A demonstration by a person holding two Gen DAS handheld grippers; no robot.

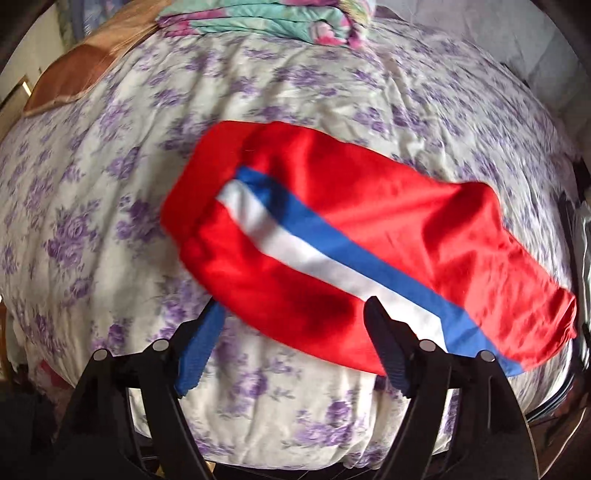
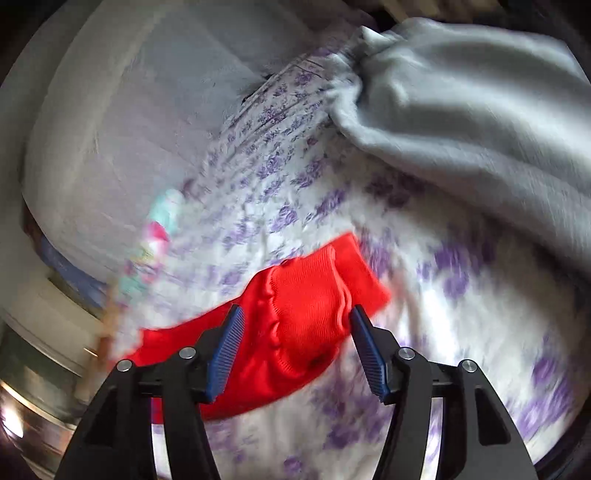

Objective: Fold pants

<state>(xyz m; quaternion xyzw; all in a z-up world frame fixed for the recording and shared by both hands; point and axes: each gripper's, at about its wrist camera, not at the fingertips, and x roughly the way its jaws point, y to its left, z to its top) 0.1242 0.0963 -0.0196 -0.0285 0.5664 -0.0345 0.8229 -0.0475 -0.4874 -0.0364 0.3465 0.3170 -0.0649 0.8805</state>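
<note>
Left wrist view. A tan pillow (image 1: 70,74) lies at the far left edge of the bed (image 1: 110,206), which carries a white cover with purple flowers. A folded teal and pink floral blanket (image 1: 266,18) sits at the far edge, near the middle. Broad bare cover lies left of and beyond the pants (image 1: 369,206). The pants are red with a white and a blue stripe along their length, folded into a long band that runs from the centre toward the lower right. The rounded fold end points left; the right end reaches close to the bed's right edge. The left gripper (image 1: 291,314) is spread wide, fingers apart. Its left finger lies at the near edge of the pants; the right fingertip overlaps the near red edge by the white stripe. No cloth is pinched.

Right wrist view (motion-blurred). A pale grey wall or panel (image 2: 122,129) fills the left. The flowered bed cover runs through the middle. The ribbed red waistband sits between the fingers of the right gripper (image 2: 295,314), which is spread, both blue pads clear of the cloth. A grey blanket (image 2: 480,110) is heaped at the upper right, with bare cover between it and the pants.
</note>
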